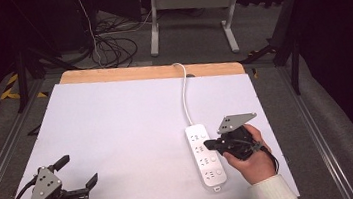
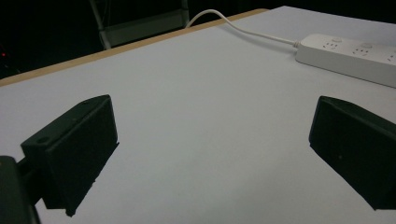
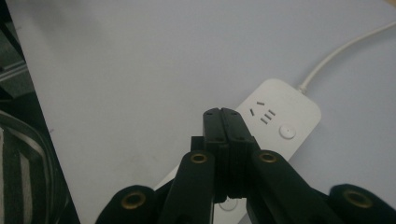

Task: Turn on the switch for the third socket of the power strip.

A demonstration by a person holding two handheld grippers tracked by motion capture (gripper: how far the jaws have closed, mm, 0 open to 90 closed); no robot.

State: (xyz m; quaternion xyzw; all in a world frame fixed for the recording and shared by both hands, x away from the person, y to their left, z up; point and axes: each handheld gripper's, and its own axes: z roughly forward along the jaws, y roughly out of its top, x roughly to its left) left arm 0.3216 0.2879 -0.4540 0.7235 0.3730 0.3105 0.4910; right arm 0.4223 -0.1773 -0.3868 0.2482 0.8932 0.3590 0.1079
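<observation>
A white power strip (image 1: 205,155) with several sockets and round buttons lies on the white table top (image 1: 127,130), its white cable (image 1: 184,93) running to the far edge. My right gripper (image 1: 209,144) is shut with nothing between its jaws, and its tip hovers over the strip's second socket; in the right gripper view the closed jaws (image 3: 222,122) cover part of the power strip (image 3: 275,116). My left gripper (image 1: 78,172) stands wide open near the front left corner, empty. From the left gripper view the power strip (image 2: 350,53) lies far off at the upper right.
A wooden strip (image 1: 151,72) borders the table's far edge. Beyond it stand a white table frame (image 1: 190,12) and loose cables (image 1: 113,49) on the floor. Metal rails (image 1: 0,160) run along both sides of the table.
</observation>
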